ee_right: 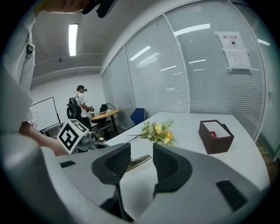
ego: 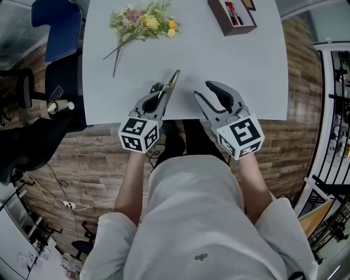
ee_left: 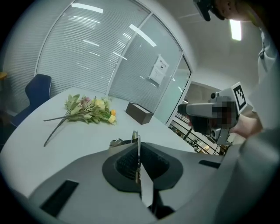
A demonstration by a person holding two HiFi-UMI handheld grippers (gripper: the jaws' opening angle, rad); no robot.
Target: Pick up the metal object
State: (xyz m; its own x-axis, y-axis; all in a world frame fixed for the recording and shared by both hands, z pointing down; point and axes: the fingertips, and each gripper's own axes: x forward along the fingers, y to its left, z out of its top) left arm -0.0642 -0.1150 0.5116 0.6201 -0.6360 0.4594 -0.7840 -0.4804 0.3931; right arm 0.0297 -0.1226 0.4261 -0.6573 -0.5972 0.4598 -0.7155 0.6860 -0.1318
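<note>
Office with glass walls [ee_right: 210,74] and slatted blinds. Pale, smooth desk [ego: 240,76] over a plank floor [ego: 93,158].

Left claw [ego: 164,94] is clamped tight on the metal object [ego: 171,83], over the desk's near edge. Right claw [ego: 207,91] is just beside it, jaws apart, nothing between them.

Head view alone gives the object's full length. It is slim, tapering and brassy-grey. Its long axis runs from the left claw away from the person and slants right, tip toward the desk's far side.

Left gripper view: ribbed black pads pinch it edge-on, a thin blade.

Right gripper view: through the open jaws it shows side-on, flat and shiny. Only this view shows a person [ee_right: 81,103] standing far off by a round table [ee_right: 103,113].

Farther back on the desk lie a soft yellow-and-pink bouquet [ego: 143,23] and a brown box [ego: 232,16], rectangular, holding red pens [ego: 232,12].
</note>
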